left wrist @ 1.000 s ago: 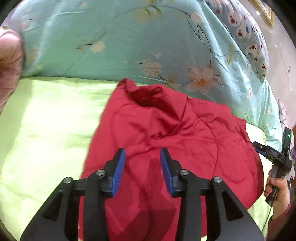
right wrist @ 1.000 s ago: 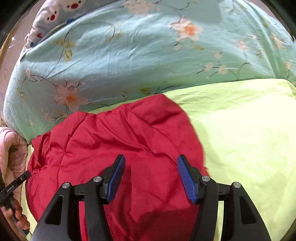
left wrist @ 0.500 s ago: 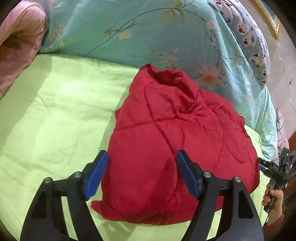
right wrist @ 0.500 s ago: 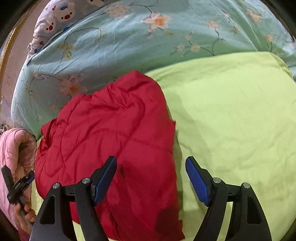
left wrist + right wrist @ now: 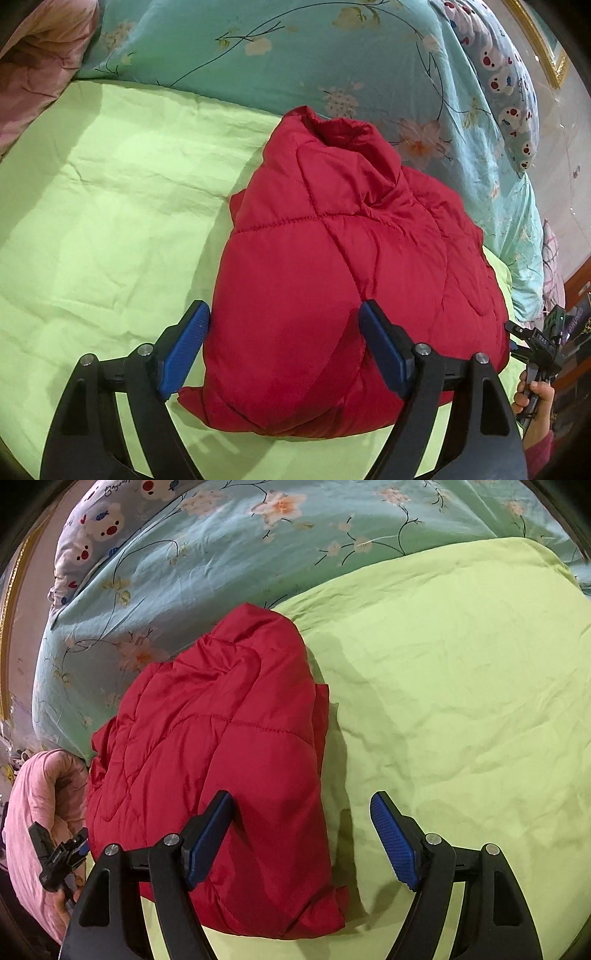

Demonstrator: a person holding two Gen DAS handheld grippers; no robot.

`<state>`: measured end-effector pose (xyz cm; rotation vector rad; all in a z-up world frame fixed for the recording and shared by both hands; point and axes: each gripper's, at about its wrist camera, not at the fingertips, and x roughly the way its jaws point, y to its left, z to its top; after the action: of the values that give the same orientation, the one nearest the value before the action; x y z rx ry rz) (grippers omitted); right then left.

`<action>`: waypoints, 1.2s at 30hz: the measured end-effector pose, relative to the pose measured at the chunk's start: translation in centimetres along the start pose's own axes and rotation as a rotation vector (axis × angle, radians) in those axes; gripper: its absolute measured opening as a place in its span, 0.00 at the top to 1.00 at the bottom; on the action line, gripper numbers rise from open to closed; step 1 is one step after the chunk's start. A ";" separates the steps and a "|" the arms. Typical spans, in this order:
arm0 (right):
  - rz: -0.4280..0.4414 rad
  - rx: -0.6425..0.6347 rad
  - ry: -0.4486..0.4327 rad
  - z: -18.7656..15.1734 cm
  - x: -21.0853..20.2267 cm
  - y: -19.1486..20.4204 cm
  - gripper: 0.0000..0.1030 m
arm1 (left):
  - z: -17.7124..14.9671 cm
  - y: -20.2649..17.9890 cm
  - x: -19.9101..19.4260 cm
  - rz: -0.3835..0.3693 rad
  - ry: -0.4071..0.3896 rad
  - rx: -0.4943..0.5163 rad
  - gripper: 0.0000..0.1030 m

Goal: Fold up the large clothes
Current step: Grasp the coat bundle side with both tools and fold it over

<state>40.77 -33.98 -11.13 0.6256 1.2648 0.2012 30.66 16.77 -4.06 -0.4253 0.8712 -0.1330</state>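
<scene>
Left wrist view: left gripper [image 5: 284, 323] jaws opening wide, gripping nothing, over the red jacket [image 5: 351, 280].

Left tongs [image 5: 284, 347] opening; right tongs [image 5: 301, 836] wider; jacket [image 5: 351, 288] released.

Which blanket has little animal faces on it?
The pale blue one at the far corner, beyond the flowery teal blanket; the green sheet is plain.

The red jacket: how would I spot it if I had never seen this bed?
Look at the lime-green sheet that covers the bed, bordered at the far side by a pale blue flowered quilt. On the green, by the quilt's edge, lies the red jacket, folded into a puffy bundle. It is the only red, quilted, stitched thing there.
</scene>
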 end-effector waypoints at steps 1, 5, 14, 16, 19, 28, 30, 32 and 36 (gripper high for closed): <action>0.006 0.001 0.004 0.0 0.1 0.0 0.22 | 0.0 0.0 0.1 -0.006 0.003 0.000 0.19; 0.031 0.013 0.014 -0.2 0.8 -0.4 0.18 | 0.1 0.5 0.7 -0.034 0.022 -0.014 0.18; 0.096 0.044 0.048 -0.3 2.4 -0.8 0.16 | 0.2 1.9 2.6 -0.102 0.055 -0.103 0.10; 0.105 0.043 0.058 -0.2 2.8 -0.7 0.16 | 0.3 1.9 3.0 -0.102 0.062 -0.121 0.05; 0.118 0.047 0.066 0.1 3.5 -0.5 0.14 | 0.5 1.9 3.7 -0.104 0.071 -0.141 0.00; 0.176 0.071 0.085 0.7 5.6 -0.4 0.07 | 0.8 2.1 6.2 -0.202 0.127 -0.243 0.00; 0.196 0.086 0.098 0.9 6.1 -0.4 0.07 | 0.8 2.2 6.7 -0.222 0.136 -0.261 0.00; 0.235 0.099 0.124 0.9 6.7 -0.5 0.07 | 0.8 2.3 6.9 -0.242 0.136 -0.278 0.00; 0.297 0.117 0.173 0.8 8.1 -0.2 0.08 | 0.6 1.7 7.1 -0.234 0.100 -0.263 0.00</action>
<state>43.97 -30.56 -17.82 0.9128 1.3531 0.4369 35.52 16.52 -9.48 -0.7722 0.9388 -0.2581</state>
